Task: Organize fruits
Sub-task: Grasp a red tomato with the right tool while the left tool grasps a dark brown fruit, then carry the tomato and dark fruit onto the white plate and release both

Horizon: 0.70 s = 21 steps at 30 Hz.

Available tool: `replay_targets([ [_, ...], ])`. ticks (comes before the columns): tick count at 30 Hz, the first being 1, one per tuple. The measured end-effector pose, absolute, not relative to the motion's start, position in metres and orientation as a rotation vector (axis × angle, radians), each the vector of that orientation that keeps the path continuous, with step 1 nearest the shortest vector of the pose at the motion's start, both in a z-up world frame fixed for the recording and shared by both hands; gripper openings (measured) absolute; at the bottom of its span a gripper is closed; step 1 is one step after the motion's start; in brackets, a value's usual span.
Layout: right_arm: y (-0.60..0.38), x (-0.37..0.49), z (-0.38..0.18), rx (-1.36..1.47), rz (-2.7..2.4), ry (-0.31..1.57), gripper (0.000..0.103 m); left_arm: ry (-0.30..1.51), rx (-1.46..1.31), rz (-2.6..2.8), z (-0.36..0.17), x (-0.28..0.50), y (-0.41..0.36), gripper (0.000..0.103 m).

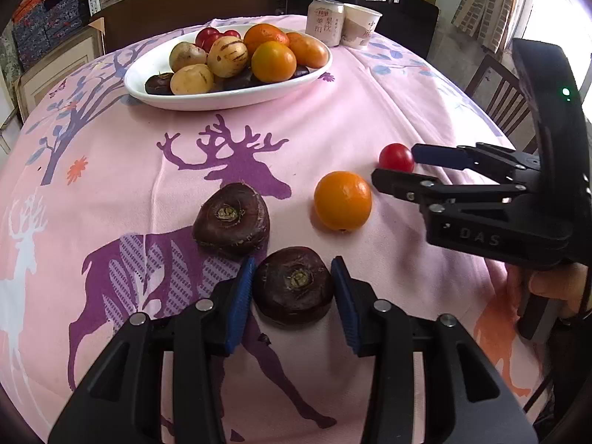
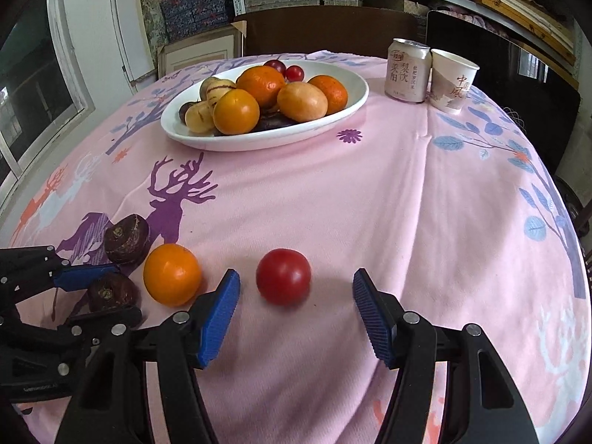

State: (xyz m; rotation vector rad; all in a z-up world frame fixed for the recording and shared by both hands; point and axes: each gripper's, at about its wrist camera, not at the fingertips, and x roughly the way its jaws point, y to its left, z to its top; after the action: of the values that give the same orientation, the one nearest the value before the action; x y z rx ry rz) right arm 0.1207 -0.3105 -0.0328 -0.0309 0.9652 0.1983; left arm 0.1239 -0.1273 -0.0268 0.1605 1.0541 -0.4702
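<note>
While the left gripper [image 1: 294, 285] squeezes a dark water chestnut [image 1: 293, 285] low in the frame, the right gripper [image 2: 294, 296] is open. A red tomato [image 2: 283, 276] sits between its pads, untouched.

A broad stretch of bare pink cloth on the surface [image 2: 425, 203] lies open between the loose fruit near the tongs and the white plate [image 2: 355, 105] heaped with fruit at the far side. A can [image 2: 407, 72] and a paper cup [image 2: 451, 81], side by side, stand just right of the plate.

Two chestnuts [image 1: 292, 285], an orange [image 1: 342, 200] and a tomato [image 2: 283, 275] lie before the plate [image 1: 229, 98] (heaped with fruit).
</note>
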Motion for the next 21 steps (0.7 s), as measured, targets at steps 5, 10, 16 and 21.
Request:
replay_targets([
  [5,-0.306,0.125,-0.029,-0.018,0.199,0.962,0.028,1.064,0.141,-0.477,-0.026,0.125,-0.123,0.042],
  [10,-0.315,0.109,-0.015,0.023,0.184,0.93,0.028,1.043,0.151,-0.46,-0.015,0.121,-0.116,0.042],
  [16,-0.321,0.088,0.025,0.046,0.202,0.826,0.028,0.972,0.157,-0.418,0.02,0.124,-0.101,0.042],
  [21,-0.314,0.087,0.069,0.038,0.245,0.686,0.028,0.871,0.184,-0.384,0.063,0.146,-0.095,0.042],
])
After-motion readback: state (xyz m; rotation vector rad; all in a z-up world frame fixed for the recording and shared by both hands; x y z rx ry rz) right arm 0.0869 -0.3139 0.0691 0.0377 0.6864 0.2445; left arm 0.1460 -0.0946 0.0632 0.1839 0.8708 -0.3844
